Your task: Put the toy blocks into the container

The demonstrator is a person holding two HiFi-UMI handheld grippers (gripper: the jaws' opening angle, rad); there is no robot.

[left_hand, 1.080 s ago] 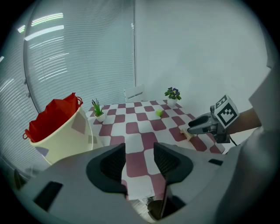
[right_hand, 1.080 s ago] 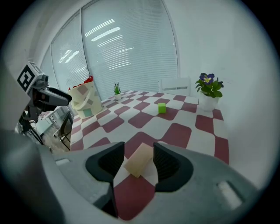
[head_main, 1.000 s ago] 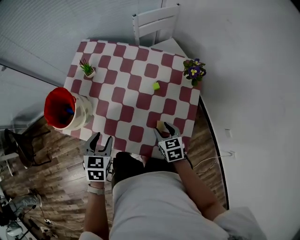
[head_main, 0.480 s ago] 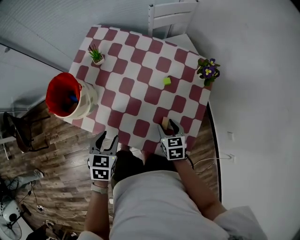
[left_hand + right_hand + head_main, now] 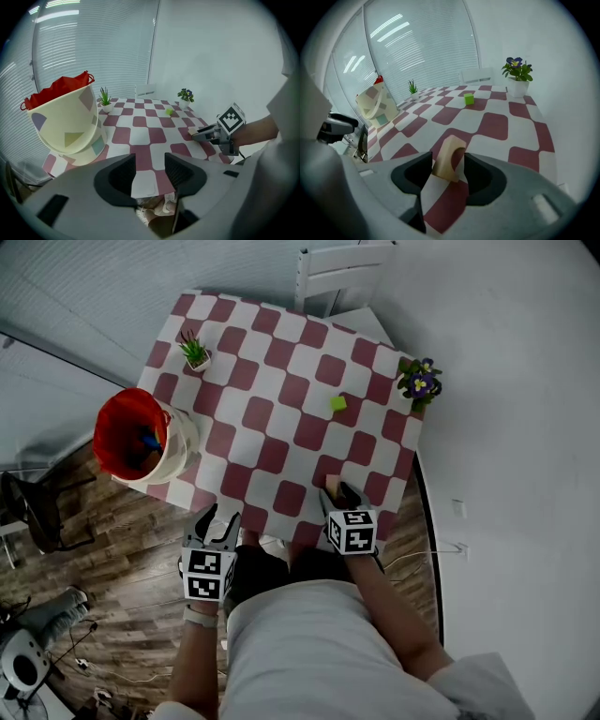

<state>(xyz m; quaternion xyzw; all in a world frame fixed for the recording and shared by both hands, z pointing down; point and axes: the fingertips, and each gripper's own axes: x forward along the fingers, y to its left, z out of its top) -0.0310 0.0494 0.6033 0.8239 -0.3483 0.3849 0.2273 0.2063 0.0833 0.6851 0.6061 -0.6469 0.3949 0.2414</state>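
Note:
A tan arch-shaped block [image 5: 449,157] stands on the checkered table [image 5: 281,381] near its front right edge, between the jaws of my right gripper [image 5: 447,171]. That gripper is open, its left pad close against the block. A green cube [image 5: 337,403] lies farther back on the right side of the table. The cream bucket with a red liner [image 5: 141,442] sits at the table's left corner, with something blue inside. My left gripper [image 5: 216,521] hangs open and empty off the table's front edge, below the bucket.
A purple flower pot [image 5: 418,382] stands at the table's right corner and a small green plant [image 5: 196,352] at the back left. A white chair [image 5: 342,277] is behind the table. Wooden floor lies to the left.
The head view has shifted a little. My right gripper has edged forward, so the tan block sits deeper between its jaws. The left gripper has barely moved.

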